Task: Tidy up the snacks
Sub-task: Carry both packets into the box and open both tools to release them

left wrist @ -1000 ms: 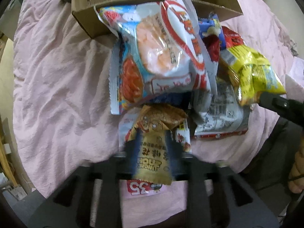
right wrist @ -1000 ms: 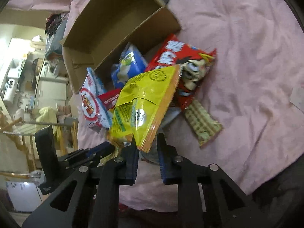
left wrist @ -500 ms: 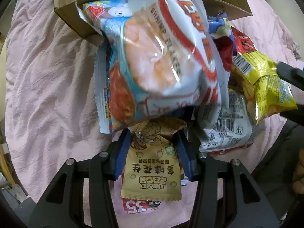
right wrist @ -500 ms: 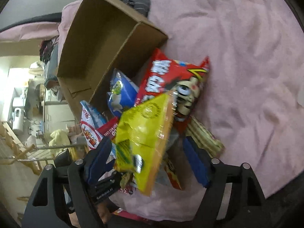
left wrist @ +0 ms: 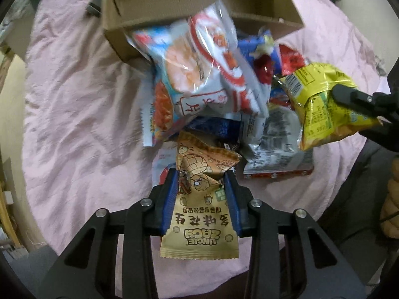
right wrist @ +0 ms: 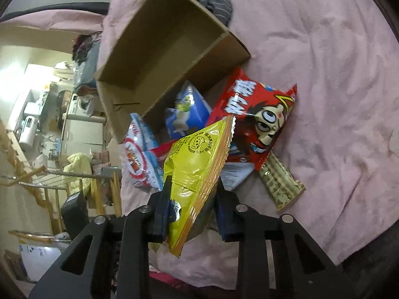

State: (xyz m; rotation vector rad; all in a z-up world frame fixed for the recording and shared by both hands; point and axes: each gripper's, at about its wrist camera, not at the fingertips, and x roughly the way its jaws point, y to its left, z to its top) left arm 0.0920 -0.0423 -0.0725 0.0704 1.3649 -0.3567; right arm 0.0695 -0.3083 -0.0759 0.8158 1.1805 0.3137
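A heap of snack bags lies on a pink sheet [left wrist: 74, 104] in front of an open cardboard box [left wrist: 239, 18]. My left gripper [left wrist: 200, 182] points down at the heap's near edge. Its jaws are closing, and the pads press a tan peanut packet [left wrist: 199, 214] that crumples between them. My right gripper [right wrist: 193, 191] is closing too, its pads pinching a yellow bag [right wrist: 197, 159]. That yellow bag [left wrist: 321, 104] hangs lifted at the right of the left wrist view. A white shrimp-flakes bag [left wrist: 194, 74] leans blurred against the box.
A red bag with a cartoon face [right wrist: 259, 117], a blue bag [right wrist: 187, 114] and a tan stick packet [right wrist: 279, 184] lie by the box [right wrist: 174, 49]. A silver bag [left wrist: 276, 149] sits mid-heap. Wooden railing and household clutter stand beyond the bed's left edge.
The right jaws opened wide around the yellow bag, then closed on it again. The left jaws narrowed on the peanut packet and drew back from the heap. The shrimp bag shifted.
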